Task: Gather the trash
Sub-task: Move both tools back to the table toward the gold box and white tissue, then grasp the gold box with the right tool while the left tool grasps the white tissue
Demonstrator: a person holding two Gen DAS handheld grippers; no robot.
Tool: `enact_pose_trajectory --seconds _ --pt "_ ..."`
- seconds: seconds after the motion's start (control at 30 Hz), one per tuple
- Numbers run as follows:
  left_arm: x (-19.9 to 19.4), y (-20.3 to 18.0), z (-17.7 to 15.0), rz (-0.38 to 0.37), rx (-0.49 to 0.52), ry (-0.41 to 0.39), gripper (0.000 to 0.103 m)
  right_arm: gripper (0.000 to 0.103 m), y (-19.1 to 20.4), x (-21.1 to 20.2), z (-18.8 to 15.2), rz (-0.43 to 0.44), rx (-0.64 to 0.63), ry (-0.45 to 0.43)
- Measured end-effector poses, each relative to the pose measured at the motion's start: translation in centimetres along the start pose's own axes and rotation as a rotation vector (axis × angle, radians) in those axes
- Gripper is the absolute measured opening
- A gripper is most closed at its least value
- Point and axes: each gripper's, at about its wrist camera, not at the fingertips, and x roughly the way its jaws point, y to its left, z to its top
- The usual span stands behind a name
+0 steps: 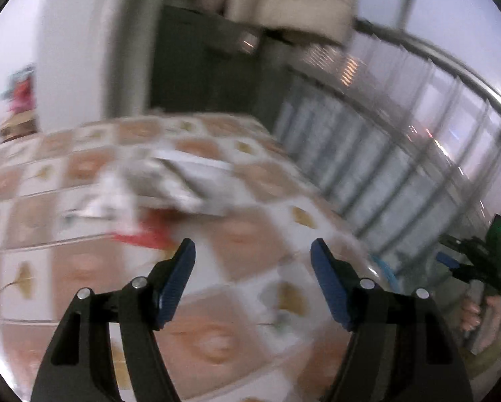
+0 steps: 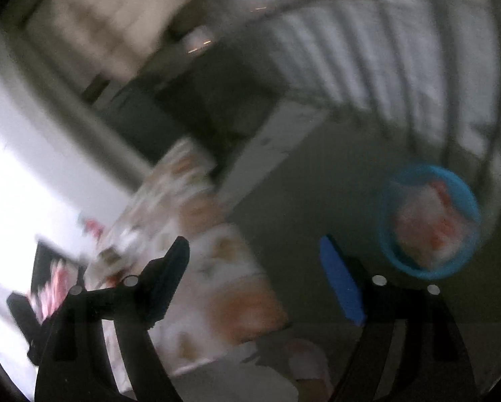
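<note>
Left fingers (image 1: 253,251) wide, empty | right fingers (image 2: 255,251) likewise | wrappers (image 1: 170,184) (writing blurred)

the left gripper (image 1: 253,247) has matt black plastic arms with small shiny metal pins, and its blue pads (image 1: 176,284) look ribbed and rubbery. the tablecloth (image 1: 237,251) is a smooth, slightly glossy sheet printed with squares, plastic by the look of it. the trash (image 1: 170,184) on it looks like crumpled white paper and thin glossy wrappers, though blur hides the detail. the bin (image 2: 428,222) is smooth blue plastic holding pale crumpled paper. the railing (image 1: 418,154) behind looks like grey metal bars with a dull sheen.
</note>
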Motion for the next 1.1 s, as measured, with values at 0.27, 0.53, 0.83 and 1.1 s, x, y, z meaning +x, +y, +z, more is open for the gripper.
enact_pose_trajectory --seconds 0.27,0.53,0.83,1.1 --pt "-1.3 7.8 1.0 0.051 -0.150 -0.106 0.069 0.081 16.2 9.4 -1.0 0.215 -0.337 0.189" --pt "2.9 10.4 2.9 0.091 -0.161 -0.092 0.058 0.081 26.7 20.1 -3.2 0.268 -0.524 0.397" --pt "6.4 13.5 2.9 0.077 -0.232 -0.034 0.013 0.081 30.3 25.5 -4.8 0.235 -0.651 0.542" --pt "3.2 13.9 2.7 0.047 -0.246 -0.105 0.006 0.042 29.8 26.0 -5.0 0.232 -0.639 0.572"
